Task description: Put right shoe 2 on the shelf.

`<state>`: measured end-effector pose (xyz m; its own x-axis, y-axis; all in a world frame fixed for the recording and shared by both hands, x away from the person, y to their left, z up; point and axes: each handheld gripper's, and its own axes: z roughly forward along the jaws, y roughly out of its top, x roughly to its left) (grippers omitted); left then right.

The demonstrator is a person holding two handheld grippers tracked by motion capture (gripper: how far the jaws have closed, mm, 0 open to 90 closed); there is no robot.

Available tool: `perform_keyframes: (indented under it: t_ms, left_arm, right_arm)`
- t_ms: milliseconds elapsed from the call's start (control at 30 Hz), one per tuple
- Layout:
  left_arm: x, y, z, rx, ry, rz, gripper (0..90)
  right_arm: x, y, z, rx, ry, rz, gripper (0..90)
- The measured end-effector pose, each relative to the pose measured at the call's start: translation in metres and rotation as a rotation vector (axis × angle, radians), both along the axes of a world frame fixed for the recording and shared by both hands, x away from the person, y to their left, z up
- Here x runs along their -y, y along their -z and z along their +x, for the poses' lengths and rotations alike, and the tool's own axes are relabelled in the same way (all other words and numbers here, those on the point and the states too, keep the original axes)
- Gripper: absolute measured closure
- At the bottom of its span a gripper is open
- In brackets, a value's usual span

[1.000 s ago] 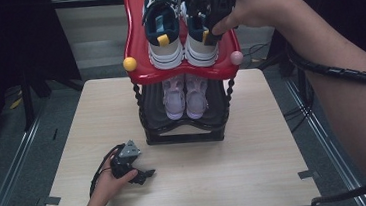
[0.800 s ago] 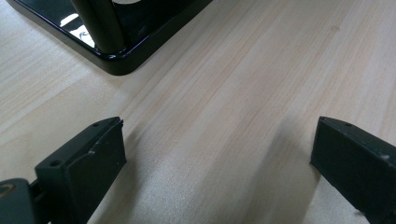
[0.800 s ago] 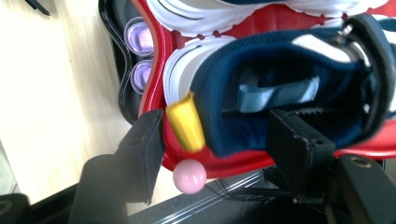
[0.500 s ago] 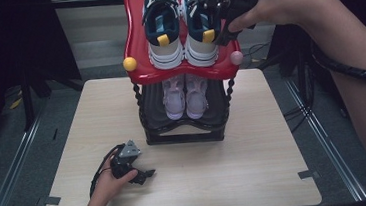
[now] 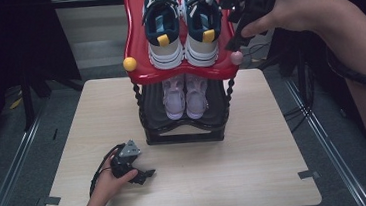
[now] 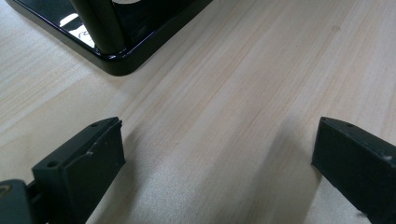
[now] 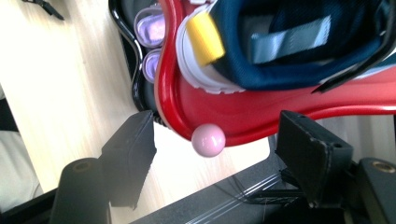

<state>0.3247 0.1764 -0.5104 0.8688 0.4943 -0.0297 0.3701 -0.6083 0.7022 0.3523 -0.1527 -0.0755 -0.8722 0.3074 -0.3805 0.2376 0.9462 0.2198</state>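
Note:
A pair of navy and white sneakers with yellow heel tabs, the left one (image 5: 163, 27) and the right one (image 5: 203, 23), stands on the red top shelf (image 5: 141, 46) of a small shoe rack. My right gripper (image 5: 232, 23) hovers just right of the right sneaker (image 7: 299, 42), off the shelf's corner. Its jaws have just been opening and stand apart with nothing gripped; the pink ball (image 7: 208, 140) on the shelf rim shows beyond them. My left gripper (image 5: 145, 176) rests open on the table (image 6: 243, 93), near the rack's black base (image 6: 116, 60).
A pair of lilac shoes (image 5: 185, 95) sits on the rack's lower black shelf. A yellow ball (image 5: 129, 64) marks the red shelf's left corner. Bare wooden tabletop lies in front of and beside the rack. Cables hang off the table's right edge.
My right gripper has slid to the right, off the right sneaker and past the shelf's corner, with its jaws wider apart. The sneaker stays on the shelf. The left hand has not moved.

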Motion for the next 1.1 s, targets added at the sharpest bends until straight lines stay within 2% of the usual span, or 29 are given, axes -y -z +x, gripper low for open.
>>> perform_keyframes:
  t_ms: [567,900,1100]
  left_arm:
    - [0.000,0.000,0.000,0.000,-0.001,-0.001,1.6]
    - [0.000,0.000,0.000,0.000,0.000,-0.001,1.6]
    - [0.000,0.000,0.000,0.000,0.000,-0.004,1.6]
  right_arm:
    - [0.028,0.015,-0.008,-0.076,0.051,-0.047,22.9]
    - [0.041,0.027,-0.007,-0.111,0.059,-0.048,20.7]
    - [0.050,0.038,-0.009,-0.118,0.073,-0.030,20.7]
